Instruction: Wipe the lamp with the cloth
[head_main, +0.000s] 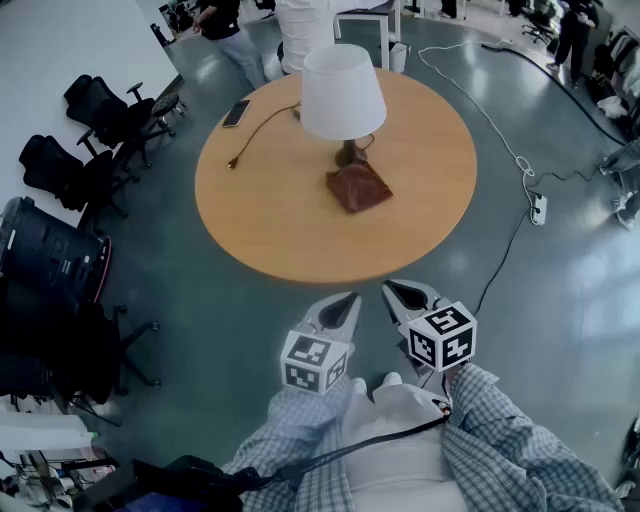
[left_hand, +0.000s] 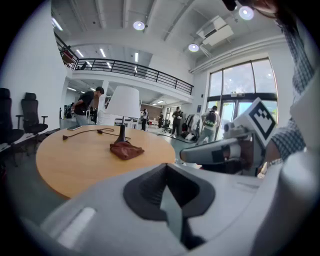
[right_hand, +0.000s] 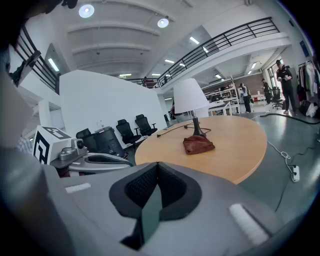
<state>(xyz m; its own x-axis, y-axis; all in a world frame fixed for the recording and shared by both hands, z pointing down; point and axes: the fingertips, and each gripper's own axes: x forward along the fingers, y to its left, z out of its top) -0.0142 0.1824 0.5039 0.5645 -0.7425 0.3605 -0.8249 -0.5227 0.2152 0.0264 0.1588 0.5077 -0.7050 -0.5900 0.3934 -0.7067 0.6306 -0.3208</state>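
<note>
Head view: left gripper (head_main: 348, 300) and right gripper (head_main: 394, 292) pressed together, empty; best spread one before pinching centre-frame cloth (head_main: 357, 188) beside lamp (head_main: 342, 92).

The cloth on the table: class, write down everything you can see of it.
The cloth is reddish-brown and looks like soft fabric, bunched into a low, creased heap. It lies on the round wooden table, near its middle, right at the foot of the lamp, on the side nearer the viewer. Whether it touches the foot is unclear. Nothing holds it.
</note>
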